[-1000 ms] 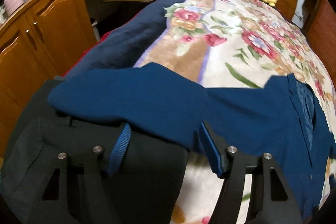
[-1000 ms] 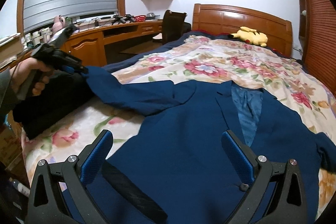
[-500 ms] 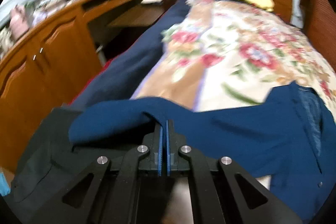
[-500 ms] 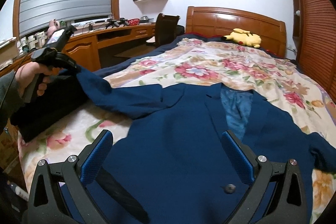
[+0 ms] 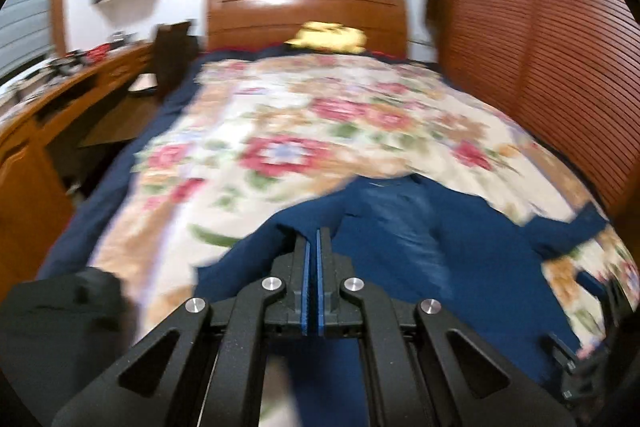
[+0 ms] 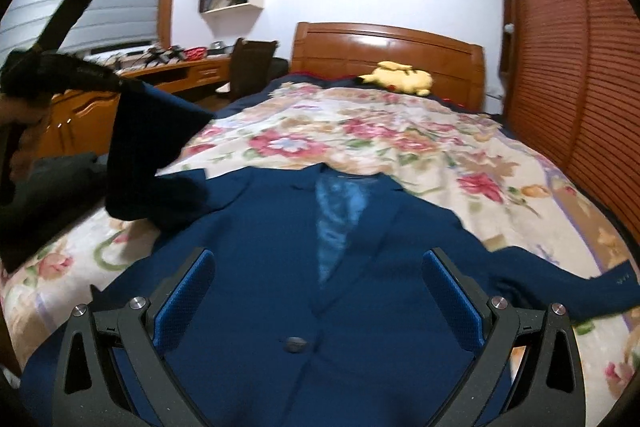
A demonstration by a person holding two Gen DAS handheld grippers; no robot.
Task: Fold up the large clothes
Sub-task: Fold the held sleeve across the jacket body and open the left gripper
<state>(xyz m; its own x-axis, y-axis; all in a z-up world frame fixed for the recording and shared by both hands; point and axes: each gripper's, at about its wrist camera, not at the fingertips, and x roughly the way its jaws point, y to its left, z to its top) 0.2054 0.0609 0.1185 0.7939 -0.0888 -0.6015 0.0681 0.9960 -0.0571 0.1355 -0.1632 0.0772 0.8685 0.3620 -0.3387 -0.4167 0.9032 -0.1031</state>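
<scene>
Left wrist view: left gripper has its jaws pressed together on the cuff end of the jacket sleeve. Right wrist view confirms: sleeve lifted clear of the bed, hanging from the grip at far left, a dark folded garment lying beneath it at the bed's edge. Image blurred, so how deep the bite goes cannot be read.

Right gripper spread wide, holding nothing, hovering over the lower front near the button.

Blue jacket lies front-up, collar toward the headboard, on the floral blanket. Other sleeve trails off to the right.

Judgement: step in hand is folding the lifted sleeve across the chest. To do it well, carry the cuff over in a low arc, keep the fabric taut, land it flat across the front panel. Right gripper could pin the body near the shoulder seam so the jacket does not drag. Risk: thin pinch slipping mid-carry.
</scene>
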